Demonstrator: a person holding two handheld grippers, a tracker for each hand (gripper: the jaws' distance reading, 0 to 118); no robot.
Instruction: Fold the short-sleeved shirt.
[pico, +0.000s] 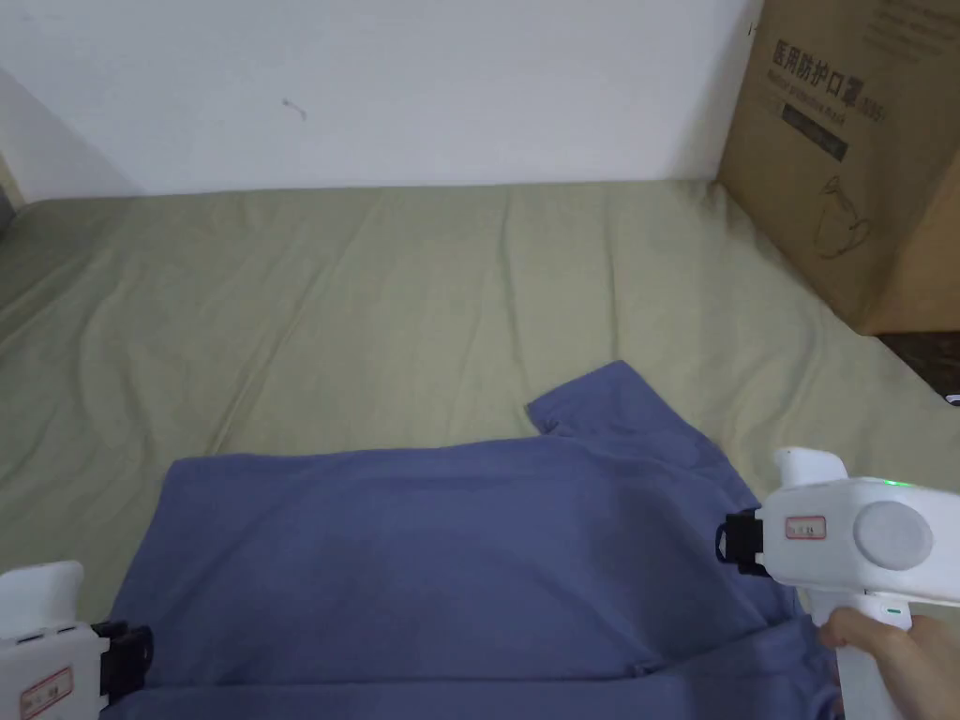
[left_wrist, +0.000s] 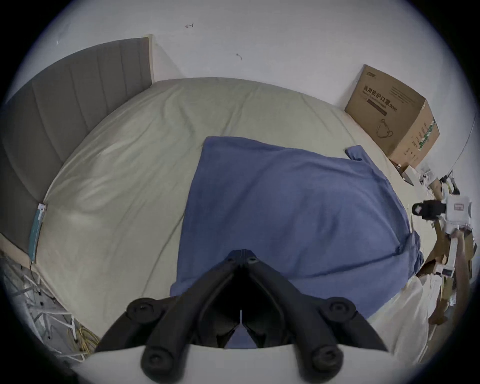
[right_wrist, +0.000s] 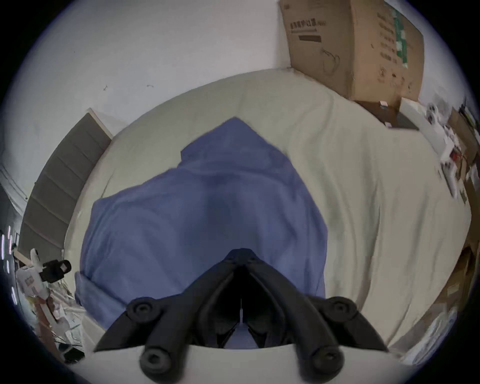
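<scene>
- At the left of the head view I am keeping the left gripper (pico: 127, 656), a white handheld unit with black jaws, low at the near left corner of the blue short-sleeved cotton shirt (pico: 450, 544); in its own view the jaws are meeting tip to tip above the cloth, closed with nothing visibly pinched between them.
- The shirt is lying spread on the pale green bed sheet (pico: 375, 281), near my edge of the bed, well short of the white wall (pico: 422, 84).
- Its long axis is running left to right across my view: what looks like the straight hem is pointing left, and one sleeve (pico: 600, 398) is poking out toward the far right, so I am judging the collar end to be on the right.
- A crease is already running along the near edge, so I am reading this as a lengthwise fold in progress; to do it well I am wanting both corners lifted level, carried across together and laid down edge to edge, with the sleeve tucked inside.
- On the right, the right gripper (pico: 724, 542) is hovering over the shirt's shoulder end, held by a hand (pico: 891, 647); its jaws are also closed on nothing I can see.
- Farthest right, a brown cardboard box (pico: 844, 150) is standing against the wall, well apart from the shirt.
</scene>
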